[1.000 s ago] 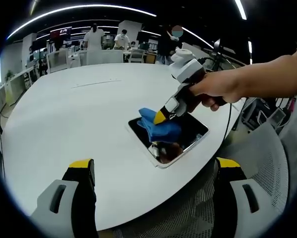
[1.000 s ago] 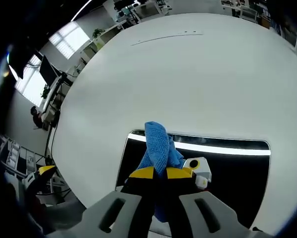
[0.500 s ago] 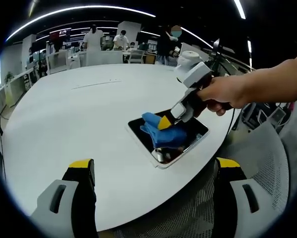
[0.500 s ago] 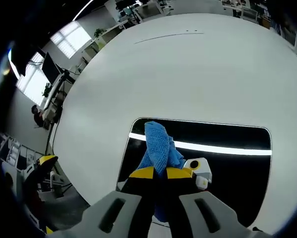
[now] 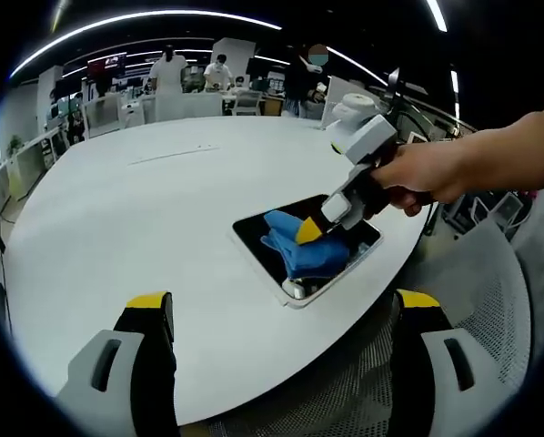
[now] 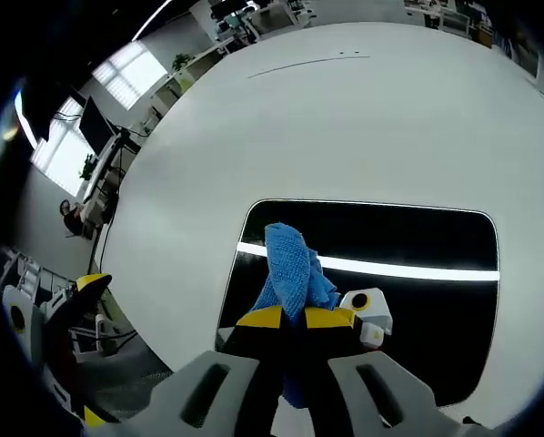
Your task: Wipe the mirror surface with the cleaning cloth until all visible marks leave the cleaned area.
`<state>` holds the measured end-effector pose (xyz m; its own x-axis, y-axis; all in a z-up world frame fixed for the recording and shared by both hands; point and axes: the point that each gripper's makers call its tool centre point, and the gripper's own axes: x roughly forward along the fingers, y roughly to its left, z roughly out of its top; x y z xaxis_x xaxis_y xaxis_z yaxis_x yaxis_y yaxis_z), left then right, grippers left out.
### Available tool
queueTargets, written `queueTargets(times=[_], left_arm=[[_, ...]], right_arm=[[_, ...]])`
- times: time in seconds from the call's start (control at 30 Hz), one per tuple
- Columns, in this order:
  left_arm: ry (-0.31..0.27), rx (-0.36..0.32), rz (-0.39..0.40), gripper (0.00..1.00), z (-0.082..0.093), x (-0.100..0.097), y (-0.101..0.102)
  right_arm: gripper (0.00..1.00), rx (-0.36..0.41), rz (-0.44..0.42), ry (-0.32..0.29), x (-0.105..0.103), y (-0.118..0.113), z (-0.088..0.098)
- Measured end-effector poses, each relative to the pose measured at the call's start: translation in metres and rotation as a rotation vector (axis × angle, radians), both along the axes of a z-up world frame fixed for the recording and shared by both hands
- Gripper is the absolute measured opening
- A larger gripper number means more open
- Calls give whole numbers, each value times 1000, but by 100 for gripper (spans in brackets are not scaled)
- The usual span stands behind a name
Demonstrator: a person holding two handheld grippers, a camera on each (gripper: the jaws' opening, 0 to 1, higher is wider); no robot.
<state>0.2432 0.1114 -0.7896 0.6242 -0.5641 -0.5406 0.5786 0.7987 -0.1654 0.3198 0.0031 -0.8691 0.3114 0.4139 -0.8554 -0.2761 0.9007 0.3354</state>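
Blue cloth [image 6: 290, 269] points lengthwise beyond clamping right gripper [image 6: 293, 320] across mirror [image 6: 418, 300].

Blue cleaning cloth [image 6: 290, 269], woven texture. Mirror [image 6: 418, 246] dark, near black, white light streak across, pale rim. Table [image 6: 345, 127] plain white. Right gripper [image 6: 295, 318] black, yellow tips, grey body.

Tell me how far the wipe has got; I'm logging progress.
Done: the right gripper has the blue cloth clamped and pressed on the mirror, which lies flat on the white table. In hand: wiping. No marks can be made out on the dark glass, so what is left is unclear. The left gripper is open, off the mirror.
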Motion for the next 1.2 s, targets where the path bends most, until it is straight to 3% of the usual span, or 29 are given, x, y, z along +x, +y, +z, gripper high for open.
queueTargets(times=[0.9,1.2], left_arm=[[-4,18,-15,99,0,-2,-2],[-9,17,-9,99,0,-1,-1]], right_arm=[[1,30,-3,24,-40,1,5],[1,6,17,25,-52,0,4]])
